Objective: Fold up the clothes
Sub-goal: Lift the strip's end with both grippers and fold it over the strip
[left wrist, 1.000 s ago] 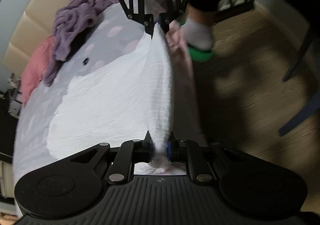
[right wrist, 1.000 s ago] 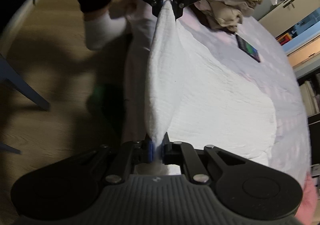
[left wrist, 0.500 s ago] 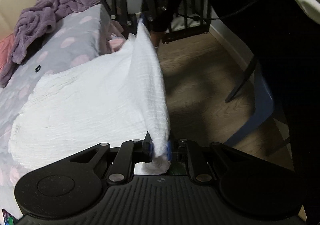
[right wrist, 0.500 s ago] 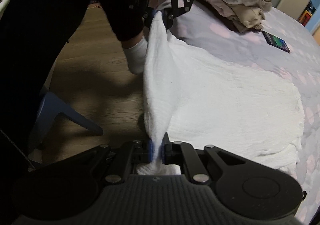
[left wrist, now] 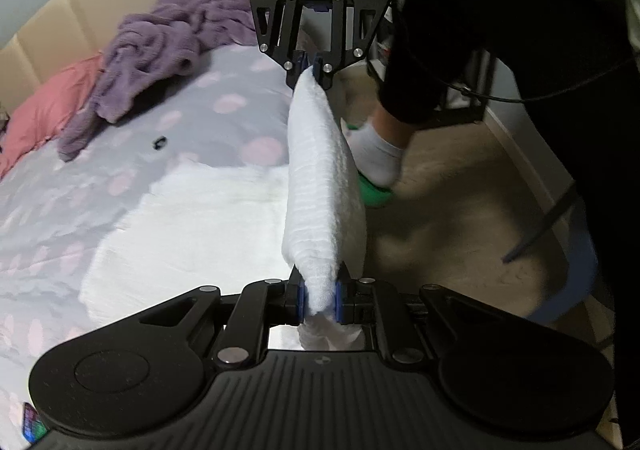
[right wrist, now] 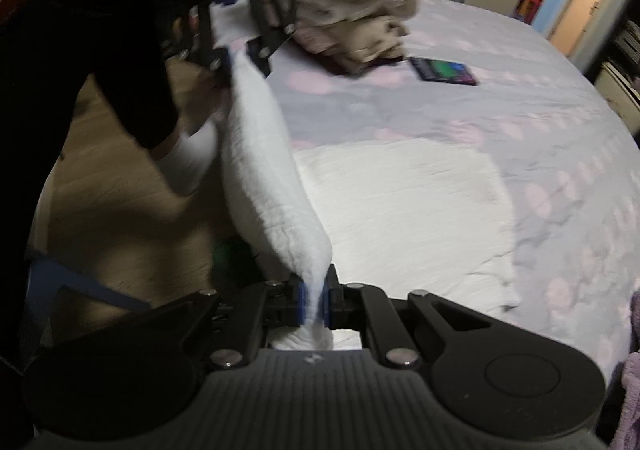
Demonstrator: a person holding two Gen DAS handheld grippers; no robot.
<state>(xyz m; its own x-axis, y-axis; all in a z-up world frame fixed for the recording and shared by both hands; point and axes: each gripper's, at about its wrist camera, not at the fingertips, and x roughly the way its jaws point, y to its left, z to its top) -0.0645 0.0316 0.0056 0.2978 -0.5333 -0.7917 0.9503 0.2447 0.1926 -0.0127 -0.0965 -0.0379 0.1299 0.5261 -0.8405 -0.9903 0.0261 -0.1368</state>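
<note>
You've got both grippers clamped on the white garment [left wrist: 320, 186]: the left gripper [left wrist: 319, 299] pinches 1 end of its near edge, the right gripper [left wrist: 308, 65] the other, so that edge hangs stretched between them over the side edge of the bed [left wrist: 224, 138] while the rest lies flat on the sheet. Biggest risk from here, I'd say, is uneven travel: swing 1 hand further than the other and the fold lands crooked. The fabric looks soft and bunched in the pads, so a hard tug could slip a corner out. Also mind the folded stack [right wrist: 360, 10] and the phone [right wrist: 444, 71] at the far end.
</note>
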